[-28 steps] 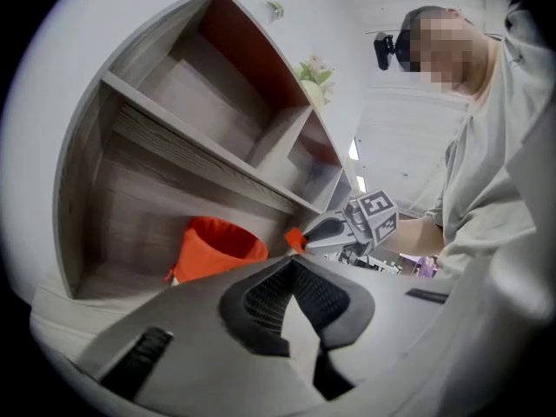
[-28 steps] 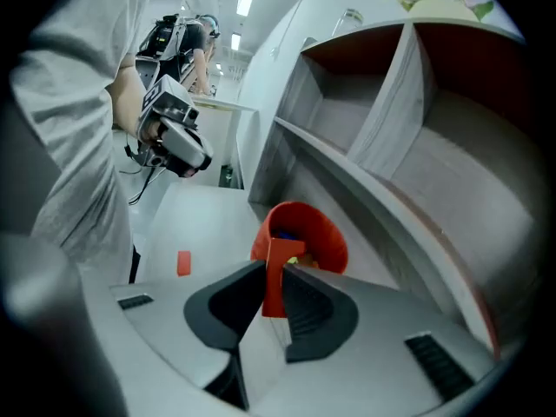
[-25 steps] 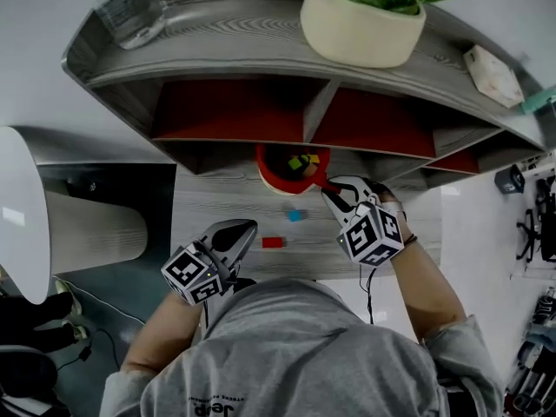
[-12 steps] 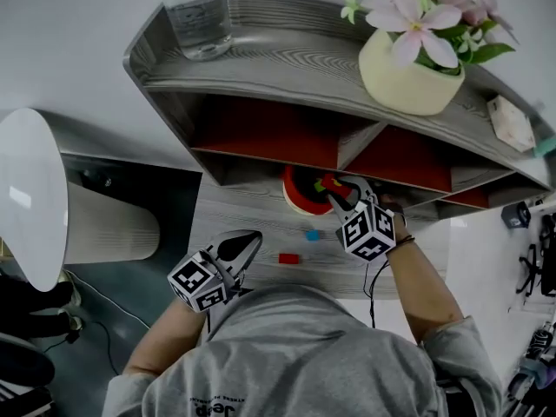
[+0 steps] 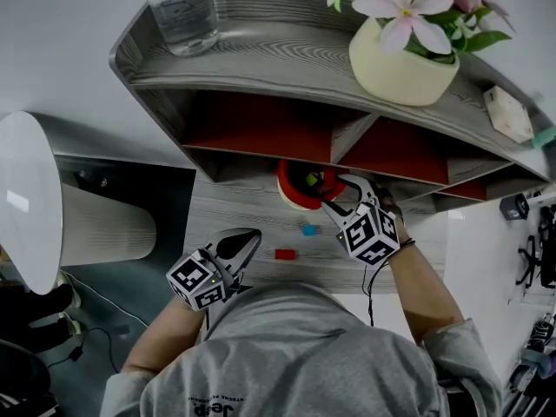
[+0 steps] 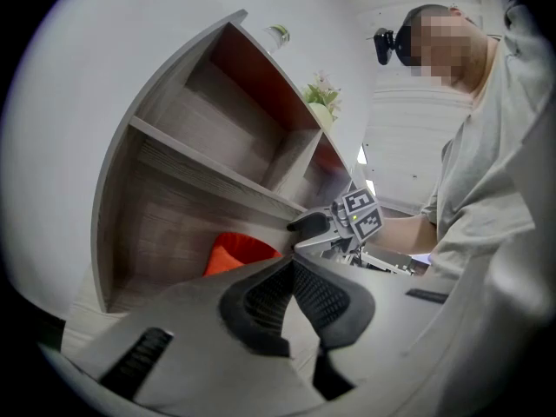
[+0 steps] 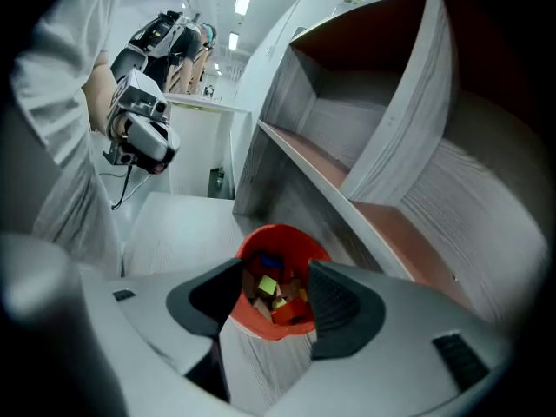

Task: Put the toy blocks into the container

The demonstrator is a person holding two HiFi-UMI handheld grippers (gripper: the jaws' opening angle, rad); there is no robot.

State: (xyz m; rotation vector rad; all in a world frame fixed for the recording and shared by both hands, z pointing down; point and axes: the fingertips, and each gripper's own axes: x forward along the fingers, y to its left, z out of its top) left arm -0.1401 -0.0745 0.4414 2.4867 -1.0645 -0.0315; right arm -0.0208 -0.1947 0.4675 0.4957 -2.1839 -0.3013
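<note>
The red container (image 5: 289, 189) stands on the desk under the shelf, and several coloured blocks (image 7: 266, 287) lie inside it. My right gripper (image 5: 337, 191) hangs over the container's right rim. Its jaws have just been opening and stand open with nothing between them; in the right gripper view the container (image 7: 261, 237) shows below the gap. A blue block (image 5: 307, 229) and a red block (image 5: 285, 254) lie loose on the desk. My left gripper (image 5: 250, 236) hovers near the desk's front edge, left of the red block, shut and empty.
A curved grey shelf unit (image 5: 261, 68) with red-backed compartments overhangs the container. On top stand a water bottle (image 5: 178, 11) and a flower pot (image 5: 401, 59). A white rounded object (image 5: 35, 207) is at the left. The desk (image 5: 234, 207) ends near the person's body.
The right gripper, shut on a small red block earlier, has moved over the container and opened; the block is gone from its jaws. The left gripper has barely shifted.
</note>
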